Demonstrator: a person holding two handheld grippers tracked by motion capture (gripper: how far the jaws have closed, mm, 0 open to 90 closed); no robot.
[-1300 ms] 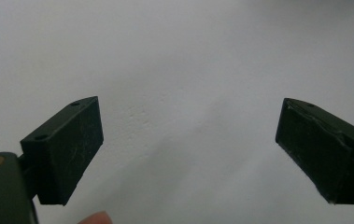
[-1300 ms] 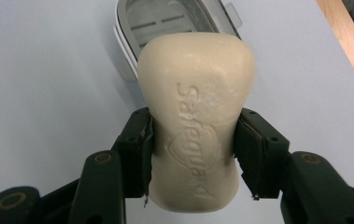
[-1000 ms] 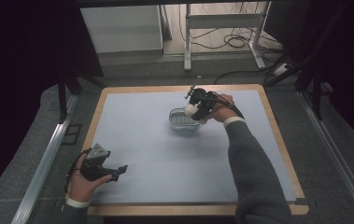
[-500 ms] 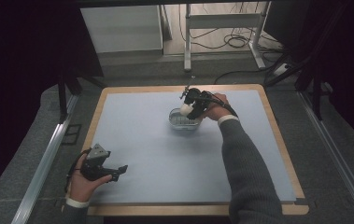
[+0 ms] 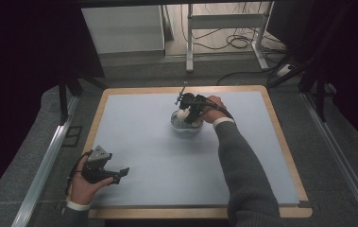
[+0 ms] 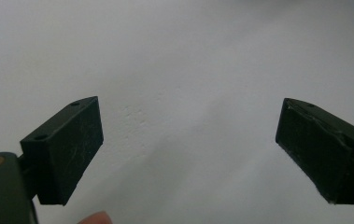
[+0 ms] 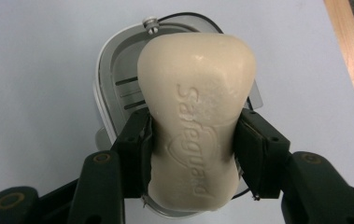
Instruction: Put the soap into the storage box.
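- My left gripper (image 5: 120, 172) rests near the table's (image 5: 134, 137) front-left corner, well short of the soap dish (image 7: 118, 88); jaws wide, holding nothing, kept clear.
- My right gripper (image 7: 193, 140) pinches the soap bar (image 7: 195, 116) across its narrow waist, directly above the dish, to lower it squarely inside.

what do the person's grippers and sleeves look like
Both tools are black. The left gripper carries a grey three-cornered plate on top, and its two jaws end in flat rectangular black pads with small screw holes. The right gripper has the same black jaws with brass-coloured pivot pins. The right arm wears a dark grey knitted sleeve with a white cuff.
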